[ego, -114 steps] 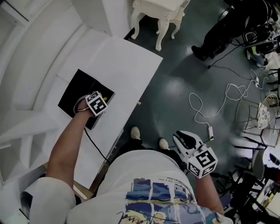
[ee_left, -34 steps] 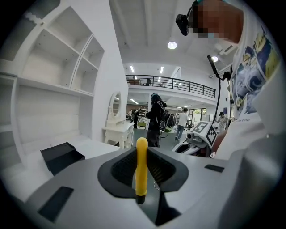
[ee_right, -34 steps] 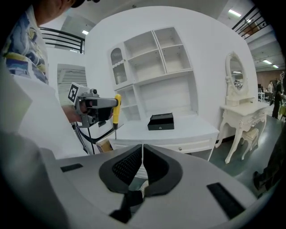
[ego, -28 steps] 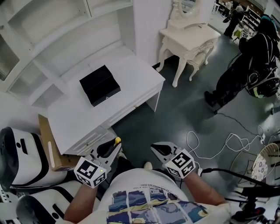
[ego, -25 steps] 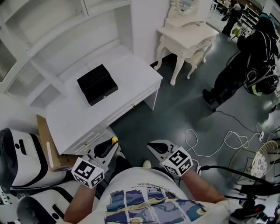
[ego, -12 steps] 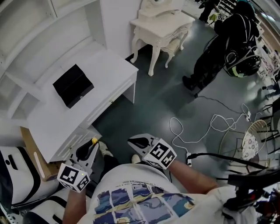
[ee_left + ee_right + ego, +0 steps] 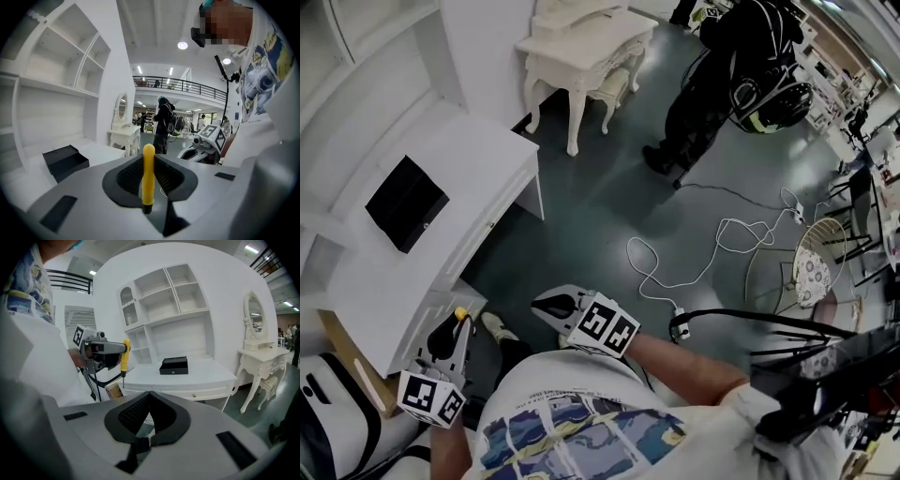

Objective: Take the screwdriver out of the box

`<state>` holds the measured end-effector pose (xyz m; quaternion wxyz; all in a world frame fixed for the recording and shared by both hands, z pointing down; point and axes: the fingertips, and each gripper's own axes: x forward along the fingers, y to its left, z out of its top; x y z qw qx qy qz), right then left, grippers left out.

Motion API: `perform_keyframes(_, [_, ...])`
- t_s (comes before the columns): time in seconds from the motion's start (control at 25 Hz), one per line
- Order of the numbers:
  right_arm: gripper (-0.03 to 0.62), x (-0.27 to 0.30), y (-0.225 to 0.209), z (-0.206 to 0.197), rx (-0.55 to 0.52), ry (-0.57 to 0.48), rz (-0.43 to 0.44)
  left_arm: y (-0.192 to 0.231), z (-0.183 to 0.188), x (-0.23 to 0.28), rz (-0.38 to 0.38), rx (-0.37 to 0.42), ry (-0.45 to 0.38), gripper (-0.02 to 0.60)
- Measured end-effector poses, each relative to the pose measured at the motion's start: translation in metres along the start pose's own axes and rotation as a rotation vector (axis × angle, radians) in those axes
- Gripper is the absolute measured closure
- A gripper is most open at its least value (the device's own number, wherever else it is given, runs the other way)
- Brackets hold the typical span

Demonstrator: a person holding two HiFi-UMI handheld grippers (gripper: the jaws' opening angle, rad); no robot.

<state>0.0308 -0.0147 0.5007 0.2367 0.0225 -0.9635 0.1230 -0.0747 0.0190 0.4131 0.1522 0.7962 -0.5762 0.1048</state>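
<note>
The screwdriver [image 7: 148,174] is out of the box: its yellow handle stands upright between the pads of your left gripper [image 7: 450,336], which is pinching it partway down. In the right gripper view its metal shaft hangs below the jaws, pointing at the floor. The black box [image 7: 406,202] sits on the white desk [image 7: 483,155], well apart from the tool. Your right gripper [image 7: 556,305] is pressed together on nothing and is held low in front of you, near the left one.

The main risk, as I judge it, is the hold itself. A slim round handle pinched at one band can swivel or slide if you swing the gripper or ease the squeeze. You hold it over the dark floor, not the desk, so a slip would send it down among your feet and the white cable [image 7: 712,246]. Bringing the two grippers closer could also knock the shaft.

Compared with the earliest frame, your left gripper has left the box on the desk and come back to your body with the tool in it. Over the last second your head has turned, so the desk and box now sit further left in the head view. Both grippers have kept their places.
</note>
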Motion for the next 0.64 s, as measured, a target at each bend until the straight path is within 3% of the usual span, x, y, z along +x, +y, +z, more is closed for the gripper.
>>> perform_keyframes(0.64, [0.569,-0.011,-0.01,-0.005,0.036,-0.007,0.007,-0.009,-0.001,0.022,-0.012,0.007,0.026,0.502])
